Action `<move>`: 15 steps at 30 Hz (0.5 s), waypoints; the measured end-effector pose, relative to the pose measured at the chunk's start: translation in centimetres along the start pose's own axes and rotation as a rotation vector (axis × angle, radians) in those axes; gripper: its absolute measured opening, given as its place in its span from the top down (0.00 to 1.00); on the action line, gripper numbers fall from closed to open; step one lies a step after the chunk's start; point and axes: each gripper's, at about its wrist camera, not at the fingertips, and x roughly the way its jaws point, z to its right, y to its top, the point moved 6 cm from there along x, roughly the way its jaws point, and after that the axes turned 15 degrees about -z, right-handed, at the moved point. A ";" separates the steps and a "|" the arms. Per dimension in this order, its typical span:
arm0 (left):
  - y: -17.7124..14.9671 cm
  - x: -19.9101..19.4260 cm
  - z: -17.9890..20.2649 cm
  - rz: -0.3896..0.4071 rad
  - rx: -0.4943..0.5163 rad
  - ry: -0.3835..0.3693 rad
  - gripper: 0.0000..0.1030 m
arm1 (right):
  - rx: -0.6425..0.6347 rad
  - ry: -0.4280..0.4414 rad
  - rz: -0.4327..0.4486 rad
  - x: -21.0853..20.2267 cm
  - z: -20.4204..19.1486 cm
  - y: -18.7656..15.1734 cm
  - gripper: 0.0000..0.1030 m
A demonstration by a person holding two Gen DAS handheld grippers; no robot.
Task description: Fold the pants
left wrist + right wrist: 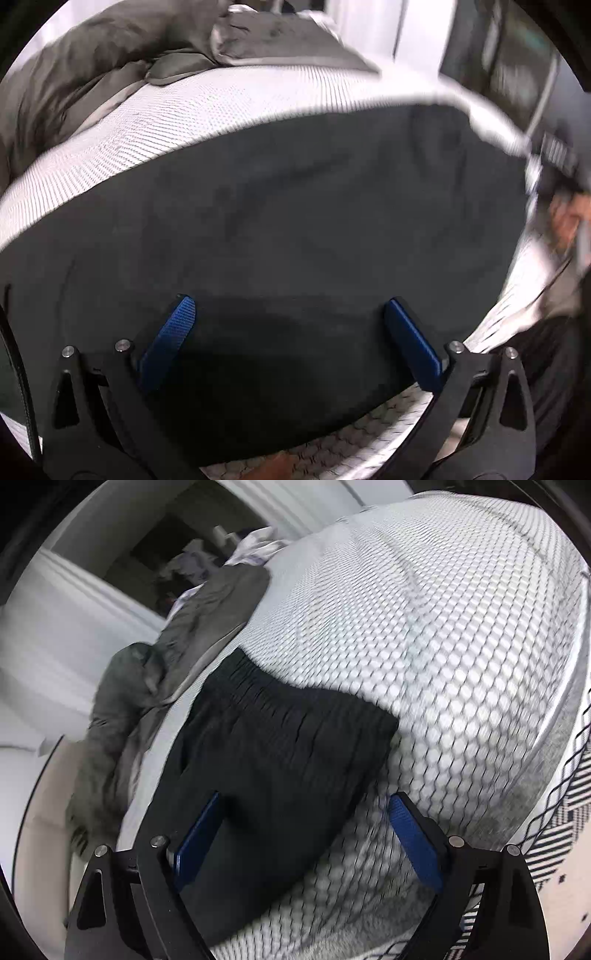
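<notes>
Left wrist view looks down on the black pants (280, 221), which lie spread flat on a white mattress (147, 122) with a honeycomb-quilted cover. The dark fabric fills most of this picture, its far edge running along a strip of bare mattress. The left gripper (291, 314) hangs over the near part of the pants with its blue-padded fingers (173, 332) spread wide; nothing is pinched between them, and whether the tips touch the cloth cannot be told. A rumpled grey duvet (110, 55) is heaped at the far side of the bed, beyond the pants. At the right edge a blurred hand (565, 221) shows on a dark device, too smeared to read further.

Right wrist view shows the pants (273, 746) from one end, with the gathered elastic waistband (251, 686) toward the far side and the fabric running back under the camera. The right gripper (306, 808) is spread wide and empty: its left finger sits over the black cloth, its right finger (413, 838) over the bare quilted mattress (443, 646) just beside the pants' edge. The grey duvet (155, 686) lies along the left of the bed, next to the waistband. A patterned rug (565, 812) shows on the floor at the lower right.
</notes>
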 end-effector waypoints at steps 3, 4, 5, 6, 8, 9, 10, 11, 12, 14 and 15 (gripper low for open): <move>0.4 -0.1 -0.1 0.011 -0.010 -0.015 0.01 | -0.066 -0.003 0.050 -1.3 -1.6 0.3 0.11; 0.4 -0.2 -0.2 0.008 -0.017 -0.027 0.01 | -0.094 0.028 0.053 -1.5 -2.3 -0.1 0.11; 0.4 -0.3 -0.1 0.008 -0.023 -0.032 0.01 | -0.104 0.056 0.051 -1.4 -2.6 0.1 0.11; 0.3 -0.3 -0.5 0.008 -0.022 -0.032 0.01 | -0.115 0.084 0.040 -1.0 -2.8 0.1 0.11; 0.5 0.0 -1.5 0.011 -0.017 -0.027 0.00 | -0.091 0.102 -0.012 0.6 -2.5 0.6 0.11; 0.6 0.0 -1.3 0.012 -0.013 -0.022 0.00 | -0.076 0.117 -0.027 1.2 -2.3 0.9 0.11; 0.6 0.0 -1.4 0.012 -0.012 -0.024 0.00 | -0.059 0.136 -0.032 1.7 -2.1 1.3 0.11; 0.1 0.0 -2.1 0.012 -0.015 -0.031 0.00 | -0.044 0.171 -0.024 1.9 -1.8 1.8 0.11; 0.0 0.2 -2.5 0.012 -0.017 -0.037 0.00 | -0.044 0.205 -0.009 2.1 -1.8 2.3 0.11; 0.1 0.6 -3.0 0.013 -0.019 -0.046 0.00 | -0.034 0.222 0.013 2.6 -1.4 2.9 0.34; 0.1 0.6 -3.0 0.014 -0.020 -0.049 0.00 | -0.017 0.206 0.022 2.7 -1.1 3.1 0.47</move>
